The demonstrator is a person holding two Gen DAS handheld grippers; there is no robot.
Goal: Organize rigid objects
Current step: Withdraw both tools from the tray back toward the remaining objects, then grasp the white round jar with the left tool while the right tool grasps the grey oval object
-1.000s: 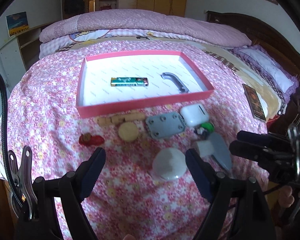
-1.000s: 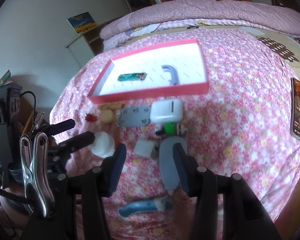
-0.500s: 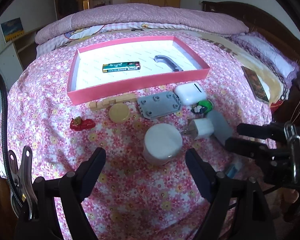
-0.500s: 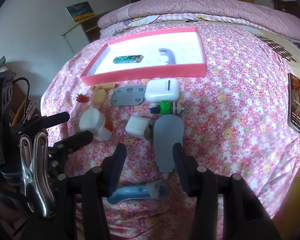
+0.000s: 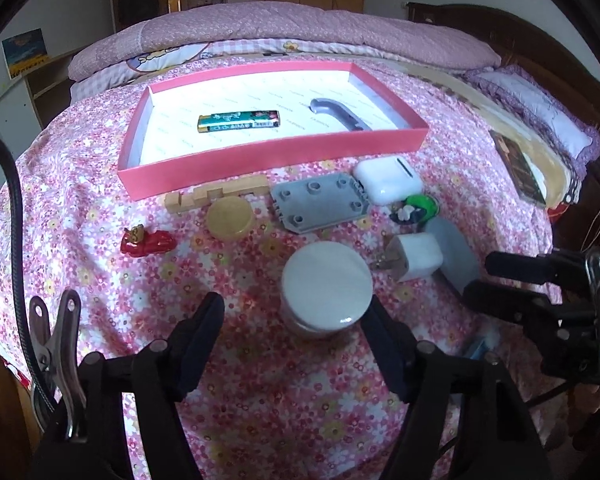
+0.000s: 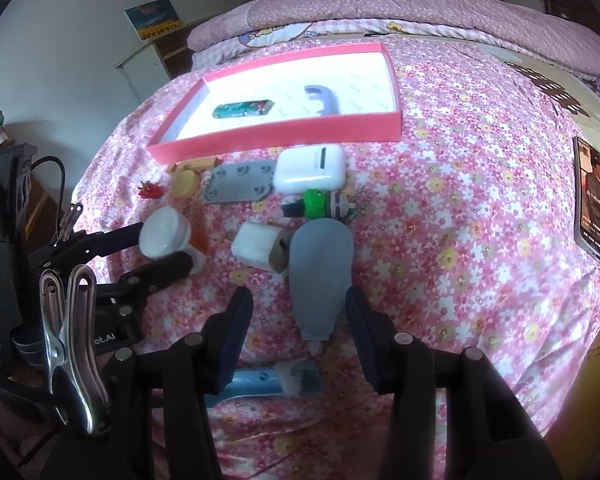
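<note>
A jar with a white lid [image 5: 326,288] stands on the flowered bedspread, between the fingers of my left gripper [image 5: 294,332]. Its jaws are closing; the right pad is at the jar's edge and a gap shows on the left. In the right wrist view the same jar [image 6: 164,232] sits between those fingers. My right gripper [image 6: 300,316] stands open around the narrow end of a grey teardrop-shaped piece [image 6: 320,272], with gaps on both sides. The pink tray [image 5: 276,152] behind holds a green lighter [image 5: 239,121] and a grey handle [image 5: 340,114].
In front of the tray lie a wooden piece [image 5: 216,196], yellow disc [image 5: 230,218], red toy [image 5: 146,240], grey studded plate [image 5: 320,202], white case [image 5: 388,180], green toy [image 5: 418,208] and white plug [image 5: 414,258]. A blue brush [image 6: 268,380] lies under my right gripper. A phone [image 6: 596,204] lies at the right.
My left gripper has come down over the white-lidded jar, which now sits between its fingers, and its jaws have narrowed. The right gripper has barely moved.
</note>
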